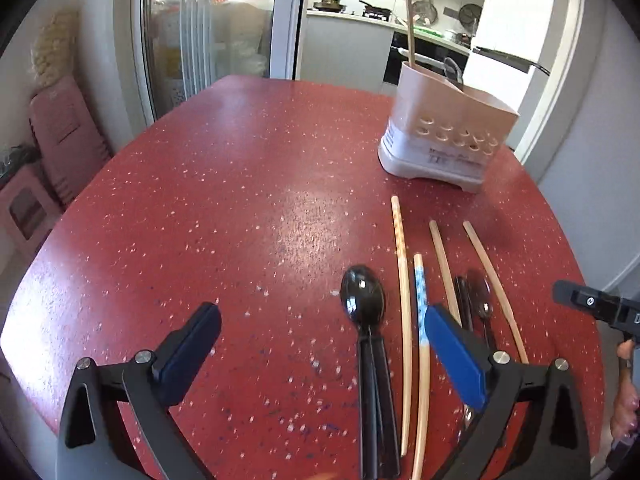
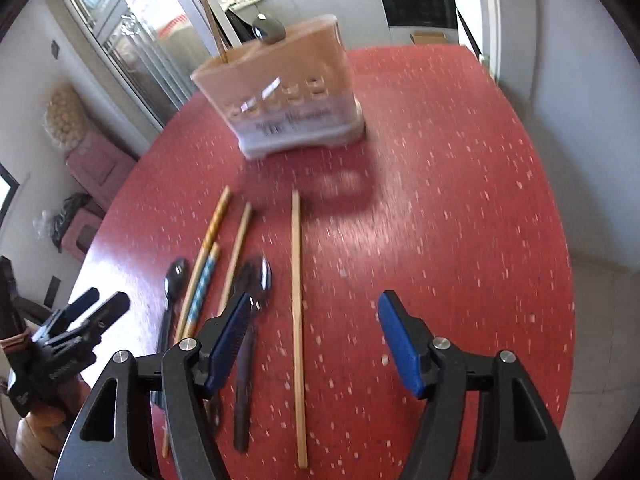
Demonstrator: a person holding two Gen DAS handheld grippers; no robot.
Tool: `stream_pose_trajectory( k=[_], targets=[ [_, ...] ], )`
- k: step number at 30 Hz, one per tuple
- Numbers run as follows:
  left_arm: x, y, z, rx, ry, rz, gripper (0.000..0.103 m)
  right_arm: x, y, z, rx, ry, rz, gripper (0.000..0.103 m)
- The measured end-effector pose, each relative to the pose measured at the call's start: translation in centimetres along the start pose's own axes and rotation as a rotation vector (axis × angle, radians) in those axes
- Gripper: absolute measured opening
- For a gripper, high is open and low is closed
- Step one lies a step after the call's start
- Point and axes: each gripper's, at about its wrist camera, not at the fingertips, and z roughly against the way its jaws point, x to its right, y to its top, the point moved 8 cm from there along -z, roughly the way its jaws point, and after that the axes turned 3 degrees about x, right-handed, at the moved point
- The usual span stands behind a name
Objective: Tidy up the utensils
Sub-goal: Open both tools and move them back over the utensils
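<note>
A pink and white utensil holder [image 1: 444,136] stands on the red table [image 1: 240,200]; a chopstick and a dark utensil stand in it. It also shows, blurred, in the right wrist view [image 2: 288,96]. Several chopsticks [image 1: 404,280] and black spoons [image 1: 364,296] lie in a row in front of it. My left gripper [image 1: 322,346] is open and empty, low over the spoon and chopsticks. My right gripper [image 2: 312,344] is open and empty above a lone chopstick [image 2: 297,300]. A dark spoon [image 2: 260,280] and the other chopsticks [image 2: 236,256] lie left of it.
The left gripper [image 2: 86,312] shows at the left in the right wrist view; the right gripper's tip [image 1: 592,304] shows at the right edge of the left wrist view. A glass door [image 1: 208,32], pink stools [image 1: 60,140] and a kitchen counter [image 1: 360,16] lie beyond the table.
</note>
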Motion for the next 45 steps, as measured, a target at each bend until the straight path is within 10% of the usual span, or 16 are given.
stream_pose_trajectory(
  k=[45],
  targets=[
    [0.5,-3.6,-4.5,-0.186,0.045,-0.085,0.103,0.0,-3.0,-0.9,-0.076,-0.048,-0.014,0.072]
  ],
)
